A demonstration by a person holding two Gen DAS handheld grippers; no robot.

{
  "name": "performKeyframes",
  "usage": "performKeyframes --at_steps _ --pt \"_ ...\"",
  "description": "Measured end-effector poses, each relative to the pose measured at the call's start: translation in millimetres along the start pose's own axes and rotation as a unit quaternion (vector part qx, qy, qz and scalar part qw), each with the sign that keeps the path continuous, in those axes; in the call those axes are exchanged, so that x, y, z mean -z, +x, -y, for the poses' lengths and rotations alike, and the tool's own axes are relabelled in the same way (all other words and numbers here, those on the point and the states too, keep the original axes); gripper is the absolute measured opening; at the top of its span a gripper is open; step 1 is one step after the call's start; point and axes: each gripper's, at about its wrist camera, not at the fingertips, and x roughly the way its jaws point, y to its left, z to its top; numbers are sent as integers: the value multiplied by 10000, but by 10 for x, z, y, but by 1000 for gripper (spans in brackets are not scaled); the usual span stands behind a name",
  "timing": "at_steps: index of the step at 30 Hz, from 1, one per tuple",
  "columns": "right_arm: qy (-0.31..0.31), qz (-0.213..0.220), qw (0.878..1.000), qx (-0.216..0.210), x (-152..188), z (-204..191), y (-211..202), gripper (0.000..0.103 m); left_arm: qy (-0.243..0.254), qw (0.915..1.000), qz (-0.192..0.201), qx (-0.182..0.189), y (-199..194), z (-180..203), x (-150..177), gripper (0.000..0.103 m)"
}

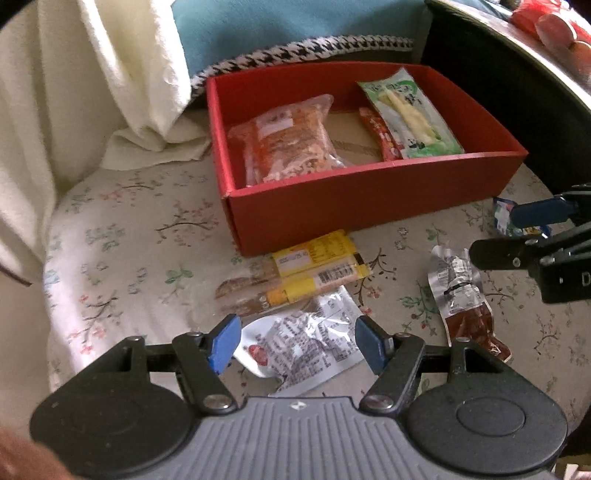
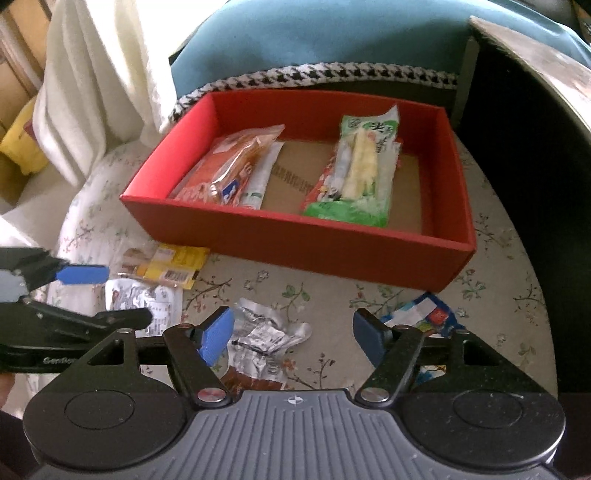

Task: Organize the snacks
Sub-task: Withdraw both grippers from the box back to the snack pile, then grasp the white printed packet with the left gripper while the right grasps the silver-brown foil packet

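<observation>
A red box point(image 1: 369, 206) point(image 2: 295, 243) stands on a floral cloth and holds an orange snack bag point(image 1: 291, 140), a green packet point(image 1: 410, 114) and a small red packet point(image 1: 380, 133). In front of it lie yellow bars point(image 1: 314, 269), a white printed packet point(image 1: 306, 343), a silver-and-brown packet point(image 1: 461, 291) point(image 2: 266, 339) and a blue packet point(image 2: 424, 314). My left gripper point(image 1: 297, 339) is open, its pads on either side of the white packet and clear of it. My right gripper point(image 2: 291, 338) is open over the silver-and-brown packet, the blue packet just beyond its right finger.
White cloth point(image 1: 92, 92) hangs at the left. A teal cushion point(image 1: 295, 26) and houndstooth fabric point(image 1: 295, 51) lie behind the box. A dark piece of furniture point(image 1: 517, 92) rises at the right. Each gripper shows at the edge of the other's view.
</observation>
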Motion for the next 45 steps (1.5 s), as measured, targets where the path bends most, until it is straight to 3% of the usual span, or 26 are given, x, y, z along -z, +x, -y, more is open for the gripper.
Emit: performKeyframes --at_steps 3,6,9,14,22,26,30,40,42,45 --pt "-45 -36 10000 -7 3 -20 30 80 -97 9994 -183 290 100 -33 -5 63" --pt "-41 -76 10000 26 -7 -9 62 80 33 9995 -227 207 90 31 28 66" --pt "14 -85 10000 42 -29 20 84 80 -28 9988 -342 349 45 72 106 66" --pt "-30 -76 10000 30 -12 10 56 81 -131 9956 -413 836 -96 140 236 66" --pt "-19 -162 9998 119 39 71 61 83 -752 9965 -191 316 -112 -4 128 66" --pt "-22 -223 9997 115 40 53 110 83 -446 9983 -302 236 33 101 67 67" --pt "3 -288 9994 206 36 67 166 83 -3 9993 -327 -174 186 236 37 70" --pt "-77 -399 9989 229 51 -8 233 85 28 9982 -593 -39 69 292 188 67" --pt "-101 -406 9989 221 71 -29 223 85 -154 9980 -596 158 15 254 225 67" --pt "-13 -451 9989 104 102 -47 245 85 -545 9971 -506 161 -39 127 204 67"
